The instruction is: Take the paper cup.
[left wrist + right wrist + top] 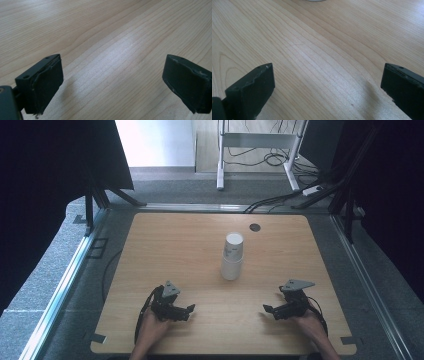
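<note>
A stack of white paper cups (232, 256) stands upright near the middle of the wooden desk (165, 240), a little toward its far side, with the upper cup sitting in the lower one and leaning slightly. Both tongs rest low at the near edge of the desk, well apart from the stack and from each other, one to each side of it. The left tongs (189, 311) lie in the person's left hand (150, 330), their tips turned inward toward the centre of the desk; in the left gripper view the two black jaws stand wide apart, with only bare wood grain between them. The right tongs (268, 310) lie in the person's right hand (310, 325), their tips likewise turned inward, so the two tools face each other across a bare stretch of desk. In the right gripper view these jaws also stand wide open with nothing between them, and a sliver of white, the foot of the cup stack (315, 0), shows at the top edge of that view. A grey three-cornered plate sits on top of each tool, and a dark cable loops from each one beside the hand. A small dark round disc (255, 227) lies flat on the far part of the desk, beyond the cups and slightly to their right.
</note>
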Available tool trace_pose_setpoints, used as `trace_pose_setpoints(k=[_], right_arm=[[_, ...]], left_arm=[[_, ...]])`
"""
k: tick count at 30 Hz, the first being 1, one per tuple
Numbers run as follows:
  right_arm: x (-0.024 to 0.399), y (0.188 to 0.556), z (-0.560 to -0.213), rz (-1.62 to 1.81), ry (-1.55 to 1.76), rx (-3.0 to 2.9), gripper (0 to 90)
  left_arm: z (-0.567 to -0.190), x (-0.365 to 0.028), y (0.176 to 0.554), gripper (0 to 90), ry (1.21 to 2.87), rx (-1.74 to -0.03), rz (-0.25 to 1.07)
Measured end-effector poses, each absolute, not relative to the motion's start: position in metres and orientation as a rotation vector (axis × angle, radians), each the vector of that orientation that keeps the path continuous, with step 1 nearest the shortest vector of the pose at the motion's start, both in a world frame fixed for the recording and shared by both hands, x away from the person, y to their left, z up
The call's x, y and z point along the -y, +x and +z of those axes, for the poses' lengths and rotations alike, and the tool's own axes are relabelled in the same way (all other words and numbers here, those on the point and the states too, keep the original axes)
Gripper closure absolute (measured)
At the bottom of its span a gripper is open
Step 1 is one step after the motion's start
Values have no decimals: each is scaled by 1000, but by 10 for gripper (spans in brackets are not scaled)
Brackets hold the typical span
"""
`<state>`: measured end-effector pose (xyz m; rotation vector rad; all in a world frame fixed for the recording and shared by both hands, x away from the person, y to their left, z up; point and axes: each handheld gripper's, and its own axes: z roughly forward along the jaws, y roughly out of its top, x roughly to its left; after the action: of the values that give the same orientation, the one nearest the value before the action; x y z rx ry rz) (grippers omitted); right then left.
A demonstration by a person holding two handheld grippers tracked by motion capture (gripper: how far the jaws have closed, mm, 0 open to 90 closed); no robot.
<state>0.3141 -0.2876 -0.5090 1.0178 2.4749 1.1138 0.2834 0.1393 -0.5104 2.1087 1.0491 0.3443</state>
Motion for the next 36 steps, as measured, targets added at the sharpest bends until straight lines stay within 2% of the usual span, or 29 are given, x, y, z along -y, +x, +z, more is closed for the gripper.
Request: trace_pose_setpoints(k=[12, 21, 36], right_arm=[[288, 313, -506, 1109, 1007, -2457, 0], [285, 312, -504, 1100, 970, -2453, 0], [279, 311, -495, 1100, 974, -2474, 0]], left_arm=[[-512, -139, 286, 44, 2078, -1003, 310], [-513, -136, 287, 5, 2101, -1007, 309], [-506, -134, 288, 0, 2093, -994, 313]])
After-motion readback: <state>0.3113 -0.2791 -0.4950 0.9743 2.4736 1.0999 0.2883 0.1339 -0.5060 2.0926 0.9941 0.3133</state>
